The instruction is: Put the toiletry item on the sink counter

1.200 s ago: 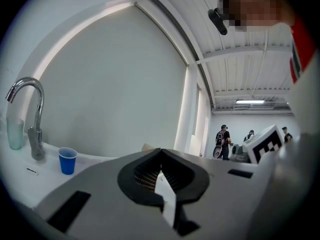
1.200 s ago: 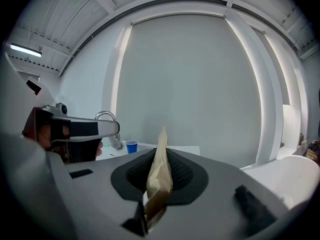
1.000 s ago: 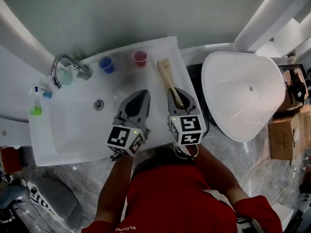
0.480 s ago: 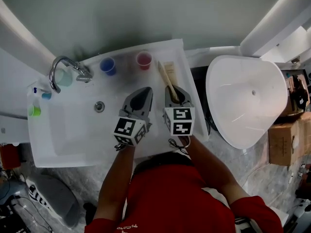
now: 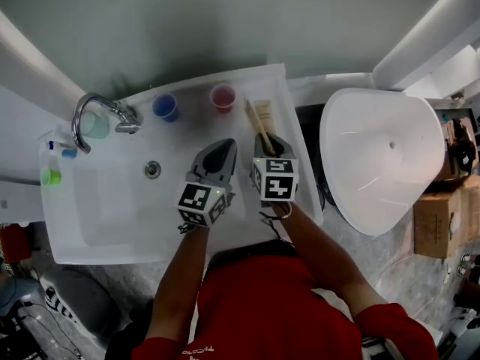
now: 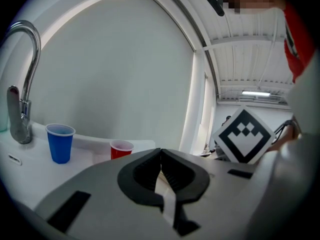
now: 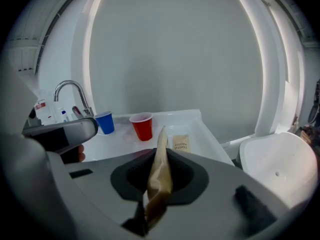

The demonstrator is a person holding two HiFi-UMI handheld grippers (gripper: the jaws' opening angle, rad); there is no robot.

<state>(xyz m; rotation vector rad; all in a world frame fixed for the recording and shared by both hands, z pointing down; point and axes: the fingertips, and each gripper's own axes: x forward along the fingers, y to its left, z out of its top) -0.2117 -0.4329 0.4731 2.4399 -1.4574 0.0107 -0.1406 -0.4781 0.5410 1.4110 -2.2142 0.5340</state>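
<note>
Your right gripper (image 7: 161,156) is clenched on the brown toothbrush packet (image 7: 159,180), over the right side of the sink counter (image 5: 297,180), near the red cup (image 5: 223,96). Your left gripper (image 6: 161,159) is closed on nothing.

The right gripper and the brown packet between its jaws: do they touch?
Touching. In the right gripper view, the right gripper has both jaws pressed against the brown packet.
</note>
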